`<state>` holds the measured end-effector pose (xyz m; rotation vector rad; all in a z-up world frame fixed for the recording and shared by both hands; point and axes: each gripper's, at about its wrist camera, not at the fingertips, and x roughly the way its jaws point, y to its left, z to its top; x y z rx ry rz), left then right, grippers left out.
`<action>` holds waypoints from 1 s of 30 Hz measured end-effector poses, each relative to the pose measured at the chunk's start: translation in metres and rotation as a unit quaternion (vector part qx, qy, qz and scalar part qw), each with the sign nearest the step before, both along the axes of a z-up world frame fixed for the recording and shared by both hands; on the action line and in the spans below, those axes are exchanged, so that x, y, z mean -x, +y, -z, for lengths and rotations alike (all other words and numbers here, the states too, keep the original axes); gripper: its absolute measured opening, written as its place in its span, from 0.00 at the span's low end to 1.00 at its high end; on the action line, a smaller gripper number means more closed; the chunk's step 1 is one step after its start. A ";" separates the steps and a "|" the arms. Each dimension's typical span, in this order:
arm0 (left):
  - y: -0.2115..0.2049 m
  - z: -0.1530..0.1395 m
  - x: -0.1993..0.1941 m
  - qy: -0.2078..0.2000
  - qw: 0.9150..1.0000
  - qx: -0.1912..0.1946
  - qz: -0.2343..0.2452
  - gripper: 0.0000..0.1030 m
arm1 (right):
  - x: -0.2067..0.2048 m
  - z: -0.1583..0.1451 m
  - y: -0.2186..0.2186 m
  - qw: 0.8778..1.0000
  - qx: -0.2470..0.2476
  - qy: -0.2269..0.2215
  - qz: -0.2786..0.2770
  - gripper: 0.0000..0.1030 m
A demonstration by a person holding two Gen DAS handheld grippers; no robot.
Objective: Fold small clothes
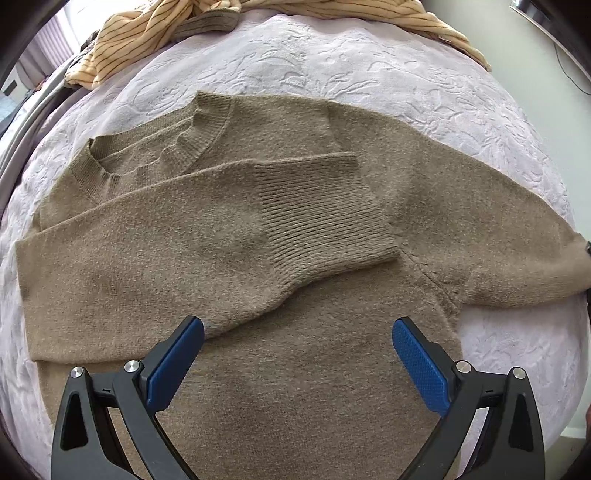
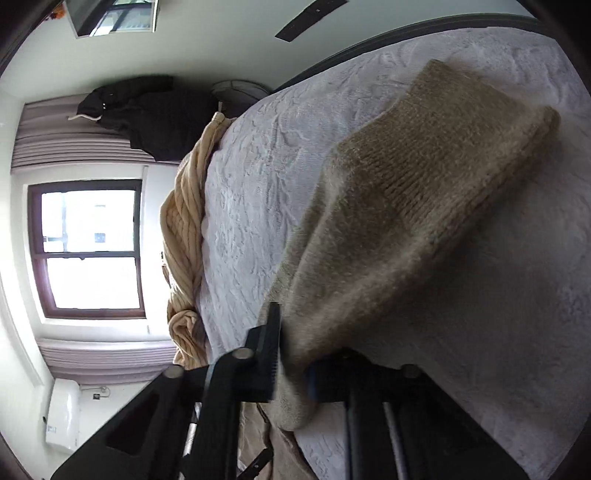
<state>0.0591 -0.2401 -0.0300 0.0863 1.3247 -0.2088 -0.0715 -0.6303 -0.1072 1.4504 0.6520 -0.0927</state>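
Note:
A tan knitted sweater [image 1: 295, 369] lies flat on the pale lilac bedspread [image 1: 332, 62], neckline at the upper left. One sleeve [image 1: 221, 236] is folded across the chest, its ribbed cuff near the middle. My left gripper [image 1: 297, 343] hovers above the sweater's body, open, with nothing between its blue pads [image 1: 419, 365]. In the right wrist view my right gripper [image 2: 295, 354] is shut on the other sleeve [image 2: 406, 206], which stretches away from the jaws with its ribbed cuff at the far end, lifted over the bedspread [image 2: 258, 177].
A cream striped garment [image 1: 147, 33] is heaped at the far edge of the bed, also the cream garment [image 2: 184, 251] in the right wrist view. Beyond the bed are a window [image 2: 90, 251], a hanging dark jacket [image 2: 147, 114] and a white wall unit [image 2: 61, 417].

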 end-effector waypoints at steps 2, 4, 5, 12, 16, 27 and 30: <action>0.004 0.003 -0.003 0.006 1.000 0.000 -0.008 0.99 | -0.009 -0.010 0.003 1.000 0.014 -0.011 -0.013 0.09; 0.006 0.004 -0.005 0.011 1.000 -0.001 -0.011 0.99 | -0.021 -0.019 0.009 0.999 0.017 -0.024 -0.023 0.09; 0.008 0.004 -0.006 0.011 1.000 -0.003 -0.012 0.99 | -0.026 -0.024 0.011 0.999 0.019 -0.029 -0.029 0.09; 0.031 -0.005 -0.004 -0.004 1.000 -0.002 -0.026 0.99 | -0.060 -0.052 0.036 0.995 0.039 -0.063 -0.072 0.09; 0.056 -0.003 -0.009 -0.011 0.999 -0.001 -0.034 0.99 | -0.085 -0.074 0.069 0.988 0.061 -0.086 -0.117 0.09; 0.148 -0.012 0.000 -0.041 0.995 -0.001 -0.086 0.99 | -0.160 -0.111 0.242 0.941 0.091 -0.135 -0.296 0.09; 0.182 -0.010 0.002 -0.047 0.993 -0.003 -0.105 0.99 | -0.173 -0.104 0.311 0.917 0.105 -0.127 -0.364 0.09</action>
